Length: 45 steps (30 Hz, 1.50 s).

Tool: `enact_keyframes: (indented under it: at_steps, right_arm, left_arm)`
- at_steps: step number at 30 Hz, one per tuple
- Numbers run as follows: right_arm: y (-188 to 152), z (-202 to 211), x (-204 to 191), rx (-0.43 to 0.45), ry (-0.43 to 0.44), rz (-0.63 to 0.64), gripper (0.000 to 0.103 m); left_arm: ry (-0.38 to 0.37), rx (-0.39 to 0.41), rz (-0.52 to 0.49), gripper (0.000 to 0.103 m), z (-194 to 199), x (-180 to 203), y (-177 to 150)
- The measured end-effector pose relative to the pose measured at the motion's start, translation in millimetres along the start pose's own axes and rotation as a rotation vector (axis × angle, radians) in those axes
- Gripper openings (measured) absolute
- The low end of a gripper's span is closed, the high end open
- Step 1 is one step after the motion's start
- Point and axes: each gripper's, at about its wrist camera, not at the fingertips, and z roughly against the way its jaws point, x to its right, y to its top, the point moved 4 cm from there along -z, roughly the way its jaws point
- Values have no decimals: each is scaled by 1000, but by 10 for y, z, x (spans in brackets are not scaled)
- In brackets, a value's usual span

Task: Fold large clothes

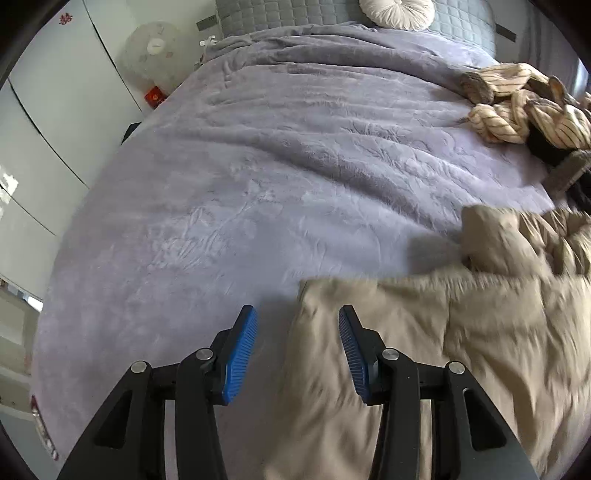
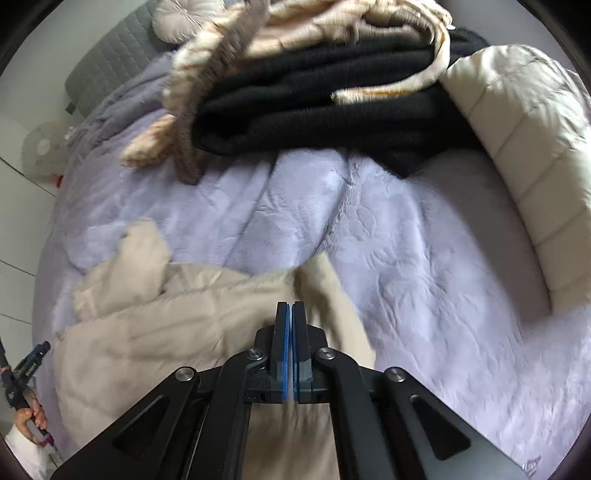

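Observation:
A beige quilted jacket [image 1: 443, 332] lies crumpled on the lilac bedspread [image 1: 258, 166]; it also shows in the right wrist view [image 2: 155, 325]. My left gripper [image 1: 297, 317] is open and empty, its blue pads [image 1: 240, 350] straddling the jacket's left edge just above it. My right gripper [image 2: 290, 306] has its jaws pressed together over the jacket, with beige fabric running under and past the tips; the frame is blurred. The left gripper and the hand holding it [image 2: 26, 387] show at the right wrist view's left edge.
A pile of other clothes sits further up the bed: a striped cream garment [image 1: 524, 107], a black knit [image 2: 332, 110] and a cream puffer coat [image 2: 524, 155]. A round white cushion [image 1: 395, 11] rests at the headboard. A fan [image 1: 155, 55] and white wardrobe [image 1: 55, 110] stand left.

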Motion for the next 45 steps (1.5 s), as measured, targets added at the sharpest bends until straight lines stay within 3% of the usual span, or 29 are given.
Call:
enact_keyframes:
  at_steps: [11,18,19,21,23,29,30,32,33,34,41,42,45]
  right_arm:
    - [-793,577,-315,-24,84,-40,3]
    - [-1262,800,-343,-69,119,-81,4]
    - [-1327,820,-357,-74,121,-82,4]
    - [-1446,855,-372,-80,126,-91,4]
    - [-1557,868,-381,-91,138,-109,4]
    - [-1837,860,-412,-130,148,-141,5]
    - [-1877,851,-416,-136,150,-148,12]
    - [-1942,833,-434,-145,152,-157,50]
    - [-1979,826,-452,-146,154,-158,80]
    - [-2008,827,-472,-142,155,-158,87]
    - [-2151,711,-576,-168,144,-162,91]
    - [-2173,684,-603,-174,154,-164,101]
    - [-2238,609,-695,-176,192,-161,103]
  left_arm:
    - [-128,-117,24,48,406,207,-745]
    - [-141,-180,25,49,634,199,-1159]
    - [-149,-188,37,51,656,184,-1200]
    - [-152,-183,49,88,723,162,-1264]
    - [-130,-142,49,94,840,147,-1320]
    - [-138,-159,14,94,931,171,-1471]
    - [-133,-163,10,94,939,178,-1503]
    - [-132,-169,7,94,937,185,-1546]
    - [-122,-170,2,94,926,186,-1566]
    - [-113,-172,-3,94,919,195,-1587]
    - [-106,-215,-9,94,803,200,-1765]
    - [-112,-220,1,94,788,188,-1782]
    - [-143,-247,17,94,731,180,-1824]
